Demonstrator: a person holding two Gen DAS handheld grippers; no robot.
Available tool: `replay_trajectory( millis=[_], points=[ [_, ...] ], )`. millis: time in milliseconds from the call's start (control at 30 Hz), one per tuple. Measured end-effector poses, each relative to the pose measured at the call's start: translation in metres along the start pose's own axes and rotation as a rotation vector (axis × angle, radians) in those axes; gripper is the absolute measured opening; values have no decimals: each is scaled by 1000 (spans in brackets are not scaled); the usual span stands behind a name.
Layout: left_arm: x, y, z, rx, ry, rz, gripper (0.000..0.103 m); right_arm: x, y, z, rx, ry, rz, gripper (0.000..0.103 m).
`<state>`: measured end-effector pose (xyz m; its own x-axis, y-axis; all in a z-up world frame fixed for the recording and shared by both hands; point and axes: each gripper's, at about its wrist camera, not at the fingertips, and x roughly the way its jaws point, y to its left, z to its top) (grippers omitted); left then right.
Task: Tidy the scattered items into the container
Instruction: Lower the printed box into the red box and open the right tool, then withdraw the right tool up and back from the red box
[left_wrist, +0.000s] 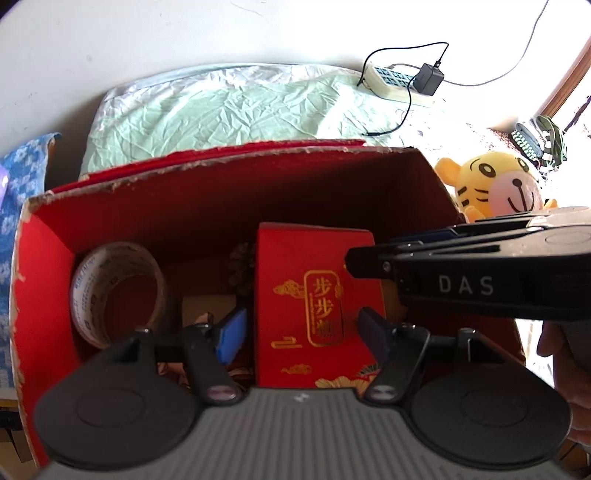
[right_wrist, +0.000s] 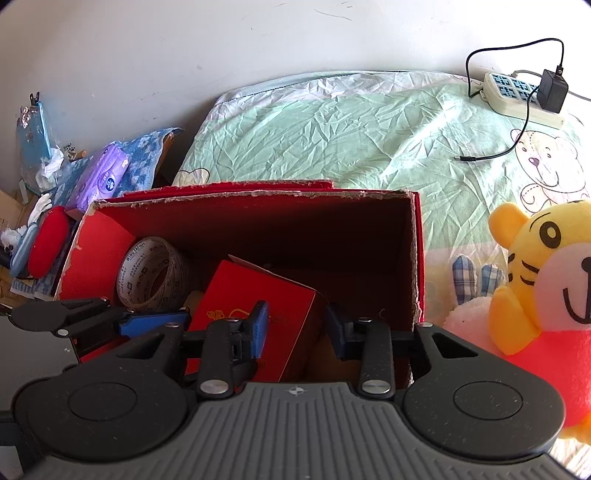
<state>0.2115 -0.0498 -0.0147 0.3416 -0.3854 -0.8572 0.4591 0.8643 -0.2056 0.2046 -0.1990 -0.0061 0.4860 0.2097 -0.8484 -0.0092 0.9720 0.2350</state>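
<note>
We hold both claws, left (left_wrist: 301, 328) and right (right_wrist: 297, 325), spread wide over the red cardboard box (right_wrist: 415, 258); yellow plush tiger (right_wrist: 535, 280) crowds its right wall on the bed (right_wrist: 332, 129).

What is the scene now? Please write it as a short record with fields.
container: red cardboard box, open, on the bed
inside: tape roll, small red box with gold print
outside: tiger plush, right of the box
left gripper: open, over the small red box
right gripper: open, empty
bed: green sheet, power strip
</note>
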Motion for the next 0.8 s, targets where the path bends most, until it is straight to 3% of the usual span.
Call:
replay_trajectory(
  millis=[233, 433, 800],
  points=[
    [3, -9, -3, -23, 3, 14, 72, -18, -4, -5, 48, -38, -5, 38],
    [-12, -12, -9, -47, -46, 62, 81, -36, 0, -15, 62, -90, -22, 38],
    [-36, -10, -27, -54, -153, 220, 92, -51, 12, -38, 83, -144, -62, 39]
  ],
)
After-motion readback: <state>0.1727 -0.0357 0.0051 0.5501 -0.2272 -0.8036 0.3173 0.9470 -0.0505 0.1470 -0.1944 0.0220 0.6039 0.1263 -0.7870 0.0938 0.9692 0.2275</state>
